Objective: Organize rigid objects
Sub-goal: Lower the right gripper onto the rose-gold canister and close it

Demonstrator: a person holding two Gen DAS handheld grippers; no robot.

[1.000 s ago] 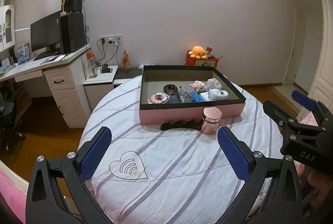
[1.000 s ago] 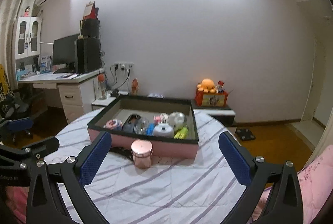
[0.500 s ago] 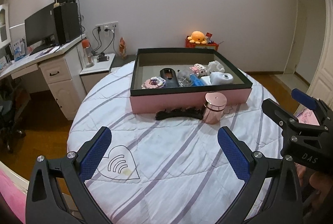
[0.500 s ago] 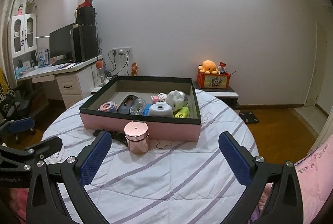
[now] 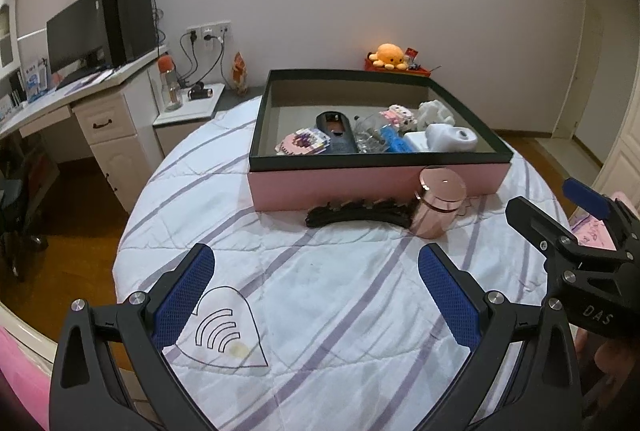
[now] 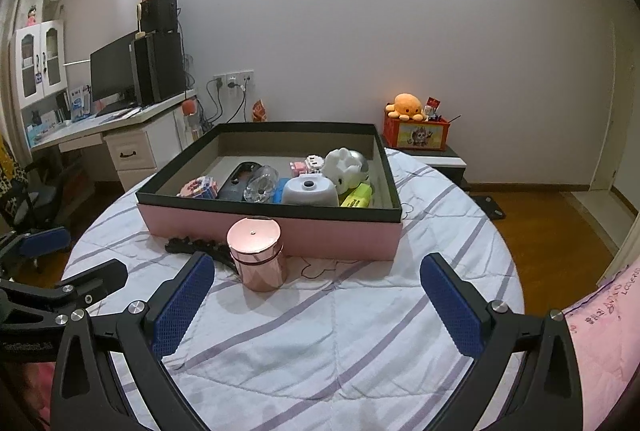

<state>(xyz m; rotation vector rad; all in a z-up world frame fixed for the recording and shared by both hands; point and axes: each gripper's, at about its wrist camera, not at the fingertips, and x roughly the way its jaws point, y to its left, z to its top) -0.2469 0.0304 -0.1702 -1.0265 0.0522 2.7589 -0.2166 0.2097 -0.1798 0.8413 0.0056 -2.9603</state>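
Observation:
A pink box with a dark rim [image 5: 372, 183] [image 6: 280, 231] stands on the round table and holds several small objects. A rose-gold canister [image 5: 438, 201] [image 6: 258, 253] stands upright on the cloth against the box's front wall. A black hair clip [image 5: 356, 213] [image 6: 196, 247] lies beside it, to its left. My left gripper [image 5: 316, 295] is open and empty above the cloth, short of the clip. My right gripper [image 6: 316, 301] is open and empty, with the canister just beyond its left finger. The right gripper also shows in the left wrist view [image 5: 576, 231].
The table has a white quilted cloth with purple stripes [image 5: 340, 311] and a heart patch [image 5: 224, 331]. A desk with a monitor [image 5: 76, 31] stands at the left. An orange plush [image 6: 406, 105] sits on a red box by the wall. Pink fabric [image 6: 604, 315] lies at the right.
Both grippers have moved forward and lower toward the table; the box, canister and clip appear larger and closer. Both stay open. The objects have not moved.

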